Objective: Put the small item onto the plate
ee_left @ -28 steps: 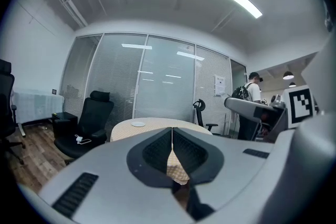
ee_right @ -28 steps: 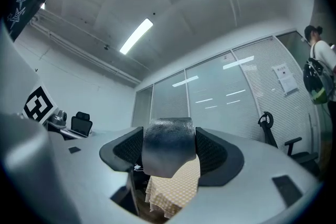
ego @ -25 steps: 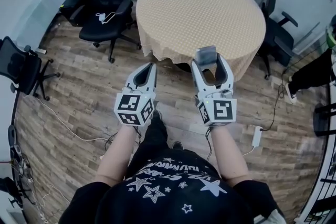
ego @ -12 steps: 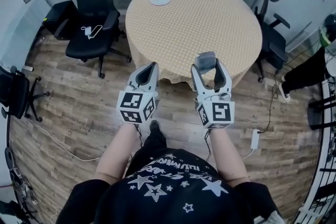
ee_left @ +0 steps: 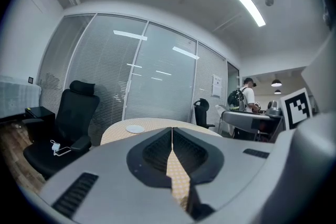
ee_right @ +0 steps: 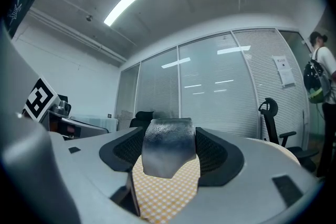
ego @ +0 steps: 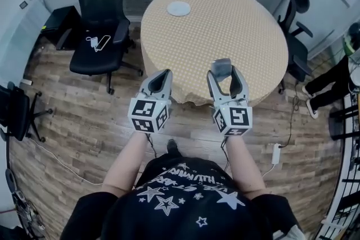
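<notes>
Right hand-held gripper (ego: 225, 71): jaws clamped on the item (ego: 221, 66), a small grey lump with a dull, textured surface. In the right gripper view it sits between the jaw tips, gripped on both sides, and its top sticks up above the pads.

Left hand-held gripper (ego: 159, 73): jaws narrow, tips together, only a thin slit between them lower down. Nothing is in it.

Both are held level, side by side but apart, pointing at the bench (ego: 236, 25). The bench is round, with a yellow checked cloth. The right tips and the item are over the near edge. The left tips are just short of the near-left edge, over the wood floor (ego: 73, 115).

The plate (ego: 178, 8) is small, white and round. It lies flat near the far-left edge of the bench, well apart from the item, with no objects on it. The left gripper view shows it ahead, above the jaws and slightly left.

There are 2 black office chairs. 1 chair (ego: 101, 14) is left of the bench, with a white cable on its seat. The other (ego: 295, 31) is at the right edge. A person's legs (ego: 332, 78) show at far right.
</notes>
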The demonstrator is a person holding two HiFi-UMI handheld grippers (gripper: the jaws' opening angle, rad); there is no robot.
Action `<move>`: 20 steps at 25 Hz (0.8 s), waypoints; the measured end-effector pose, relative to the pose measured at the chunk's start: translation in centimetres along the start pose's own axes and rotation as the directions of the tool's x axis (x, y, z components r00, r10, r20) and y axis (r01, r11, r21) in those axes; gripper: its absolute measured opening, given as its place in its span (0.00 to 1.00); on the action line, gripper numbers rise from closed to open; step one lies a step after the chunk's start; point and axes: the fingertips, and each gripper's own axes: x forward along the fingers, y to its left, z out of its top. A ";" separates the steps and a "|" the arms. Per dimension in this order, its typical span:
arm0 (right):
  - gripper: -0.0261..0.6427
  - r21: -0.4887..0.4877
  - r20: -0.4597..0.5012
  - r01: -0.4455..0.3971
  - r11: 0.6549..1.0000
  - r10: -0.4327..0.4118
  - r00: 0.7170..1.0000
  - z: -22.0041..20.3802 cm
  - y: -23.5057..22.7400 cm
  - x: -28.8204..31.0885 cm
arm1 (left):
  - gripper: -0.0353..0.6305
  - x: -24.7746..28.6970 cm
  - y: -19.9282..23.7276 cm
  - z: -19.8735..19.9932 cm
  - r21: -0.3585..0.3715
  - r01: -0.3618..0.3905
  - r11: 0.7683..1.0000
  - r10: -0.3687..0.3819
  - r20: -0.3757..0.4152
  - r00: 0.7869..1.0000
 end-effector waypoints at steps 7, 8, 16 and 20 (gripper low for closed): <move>0.52 0.012 -0.022 0.016 1.000 -0.015 1.000 -1.0 0.6 3.0 | 0.07 1.2 2.8 -0.3 -0.007 0.019 1.000 -0.019 -0.009 1.000; 0.52 0.012 -0.024 0.016 1.000 -0.016 1.000 -1.1 0.4 3.4 | 0.07 1.5 2.9 -0.3 -0.009 0.019 1.000 -0.019 -0.010 1.000; 0.52 0.012 -0.033 -0.025 1.000 0.026 0.999 -2.4 -1.9 7.3 | 0.07 5.8 3.6 -1.0 -0.004 -0.003 1.000 0.003 -0.051 0.999; 0.52 0.026 -0.037 -0.067 0.997 0.068 0.997 -2.9 -3.4 10.6 | 0.07 8.6 5.0 -0.3 -0.005 -0.044 0.999 0.044 -0.056 0.997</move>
